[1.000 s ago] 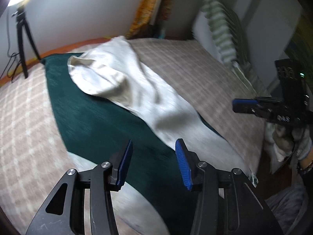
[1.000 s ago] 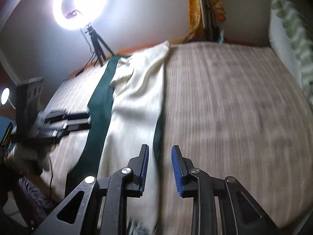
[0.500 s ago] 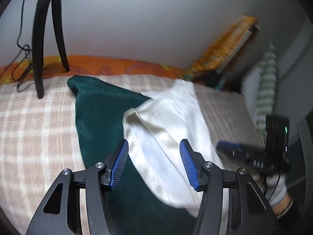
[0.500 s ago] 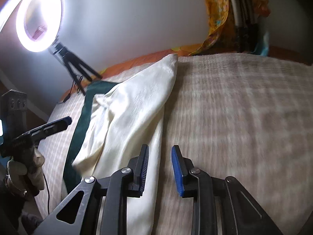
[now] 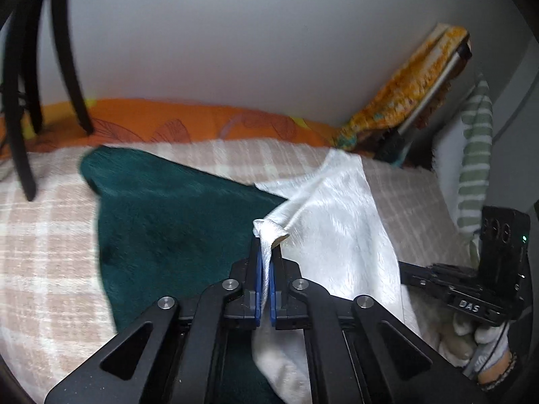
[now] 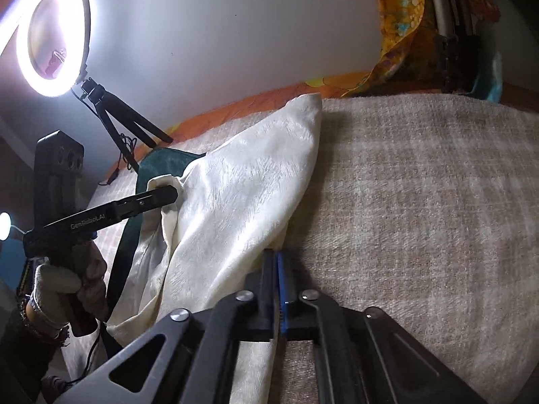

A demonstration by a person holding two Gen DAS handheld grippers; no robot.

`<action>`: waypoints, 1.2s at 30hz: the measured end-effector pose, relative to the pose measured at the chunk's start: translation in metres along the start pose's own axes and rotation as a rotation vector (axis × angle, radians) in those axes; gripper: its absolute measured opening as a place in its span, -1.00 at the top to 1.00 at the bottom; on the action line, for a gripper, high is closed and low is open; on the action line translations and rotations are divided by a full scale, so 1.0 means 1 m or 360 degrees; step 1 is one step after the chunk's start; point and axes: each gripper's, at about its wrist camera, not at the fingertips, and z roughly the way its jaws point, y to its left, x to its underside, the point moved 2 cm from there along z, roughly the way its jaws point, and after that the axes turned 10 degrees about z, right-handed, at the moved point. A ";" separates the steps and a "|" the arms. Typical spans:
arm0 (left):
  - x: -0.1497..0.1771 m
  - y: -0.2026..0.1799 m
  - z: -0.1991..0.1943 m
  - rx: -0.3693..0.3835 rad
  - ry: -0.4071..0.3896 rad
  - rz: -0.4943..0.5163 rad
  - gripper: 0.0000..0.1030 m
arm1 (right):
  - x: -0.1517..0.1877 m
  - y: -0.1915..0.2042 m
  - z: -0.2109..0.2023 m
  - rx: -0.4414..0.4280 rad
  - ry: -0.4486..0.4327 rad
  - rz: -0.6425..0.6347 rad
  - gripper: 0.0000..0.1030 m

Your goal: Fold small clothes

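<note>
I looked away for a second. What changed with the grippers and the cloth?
Both grippers moved in from open and closed: the left gripper now pinches a bunched edge of the cream cloth, and the right gripper is shut at its nearer edge. The green cloth and blanket stayed put.

Cream cloth [image 5: 340, 222], dark green cloth [image 5: 161, 215], beige checked blanket [image 6: 421, 202]

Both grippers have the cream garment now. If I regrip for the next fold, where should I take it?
Probably the far corner of the cream garment, approached from the bare blanket side. It lies flat and pointed there, clear of the left gripper and right gripper.
</note>
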 end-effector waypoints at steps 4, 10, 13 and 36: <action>-0.002 0.021 -0.005 -0.0031 -0.0024 -0.0071 0.97 | -0.001 -0.019 -0.010 0.0041 -0.0042 0.0143 1.00; -0.005 0.025 0.001 -0.0006 0.0064 -0.0154 0.53 | 0.002 -0.019 -0.007 0.0086 -0.0028 0.0146 0.98; -0.007 0.026 -0.012 -0.0039 0.0006 -0.0131 0.51 | -0.001 -0.010 -0.010 0.0146 -0.0054 0.0108 0.33; 0.122 -0.082 -0.200 0.0036 -0.0028 0.0172 0.16 | 0.204 0.022 -0.234 -0.0030 -0.0091 0.0112 0.30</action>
